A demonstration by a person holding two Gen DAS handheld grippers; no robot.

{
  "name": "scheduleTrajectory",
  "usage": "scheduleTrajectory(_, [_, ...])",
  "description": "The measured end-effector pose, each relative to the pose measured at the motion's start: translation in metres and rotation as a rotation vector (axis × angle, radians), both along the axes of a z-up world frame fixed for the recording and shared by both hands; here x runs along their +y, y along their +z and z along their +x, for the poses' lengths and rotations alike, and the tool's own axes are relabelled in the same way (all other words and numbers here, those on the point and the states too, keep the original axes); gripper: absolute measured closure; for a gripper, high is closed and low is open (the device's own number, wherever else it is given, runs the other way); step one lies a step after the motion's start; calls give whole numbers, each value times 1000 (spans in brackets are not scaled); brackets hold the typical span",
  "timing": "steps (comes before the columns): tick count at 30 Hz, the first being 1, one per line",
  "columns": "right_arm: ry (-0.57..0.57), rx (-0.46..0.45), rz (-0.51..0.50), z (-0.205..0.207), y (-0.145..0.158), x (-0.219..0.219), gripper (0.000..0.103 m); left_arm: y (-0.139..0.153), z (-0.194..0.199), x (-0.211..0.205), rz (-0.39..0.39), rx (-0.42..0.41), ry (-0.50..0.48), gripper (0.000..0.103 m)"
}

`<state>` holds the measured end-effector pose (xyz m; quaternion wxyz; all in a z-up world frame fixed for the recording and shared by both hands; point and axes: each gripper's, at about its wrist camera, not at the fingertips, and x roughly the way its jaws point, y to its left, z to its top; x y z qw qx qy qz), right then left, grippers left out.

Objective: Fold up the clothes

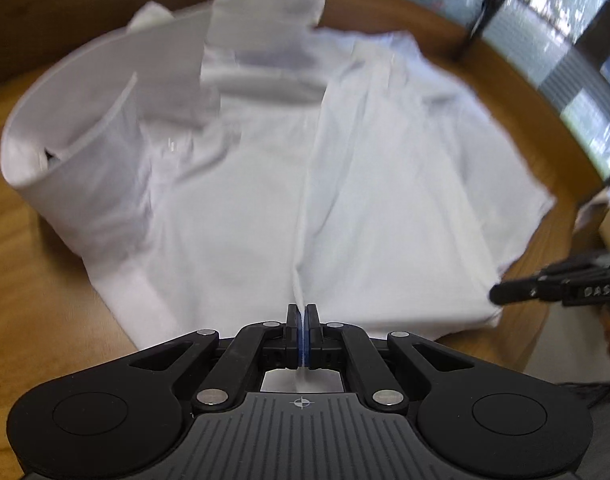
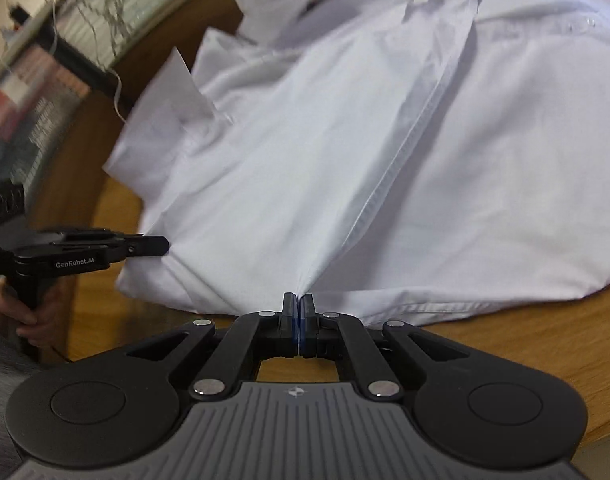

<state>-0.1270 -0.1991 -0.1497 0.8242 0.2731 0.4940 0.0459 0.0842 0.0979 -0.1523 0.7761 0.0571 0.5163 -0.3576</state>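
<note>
A white button-up shirt (image 1: 265, 168) lies partly folded on the round wooden table (image 1: 33, 272), its collar and a cuff raised at the far side. My left gripper (image 1: 303, 312) is shut on a pinched ridge of the shirt's near edge. In the right wrist view the same shirt (image 2: 385, 152) spreads ahead, and my right gripper (image 2: 298, 300) is shut on a fold of its hem. The left gripper (image 2: 161, 246) shows there at the shirt's left corner; the right gripper (image 1: 501, 292) shows at the right of the left wrist view, touching the shirt's edge.
Windows with dark frames (image 1: 585, 80) run behind the table. Shelving with cluttered items (image 2: 33, 92) stands at the left. A person's hand (image 2: 29, 312) holds the left gripper's handle. The table edge (image 2: 545, 420) curves close on the right.
</note>
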Motion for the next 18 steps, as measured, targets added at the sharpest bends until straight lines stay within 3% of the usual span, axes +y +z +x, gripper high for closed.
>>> scheduleTrajectory(5, [28, 7, -95, 0, -14, 9, 102, -8, 5, -4, 39, -24, -12, 95])
scheduleTrajectory(9, [78, -15, -152, -2, -2, 10, 98, 1, 6, -3, 59, -52, -25, 90])
scheduleTrajectory(13, [123, -49, -248, -12, 23, 1, 86, 13, -8, 9, 36, -47, -56, 66])
scheduleTrajectory(16, [177, -49, -278, -22, 28, -7, 84, 22, -20, 19, 16, -42, -81, 61])
scheduleTrajectory(18, [220, -66, -264, -27, 30, -10, 77, 25, -27, 22, 12, -43, -101, 59])
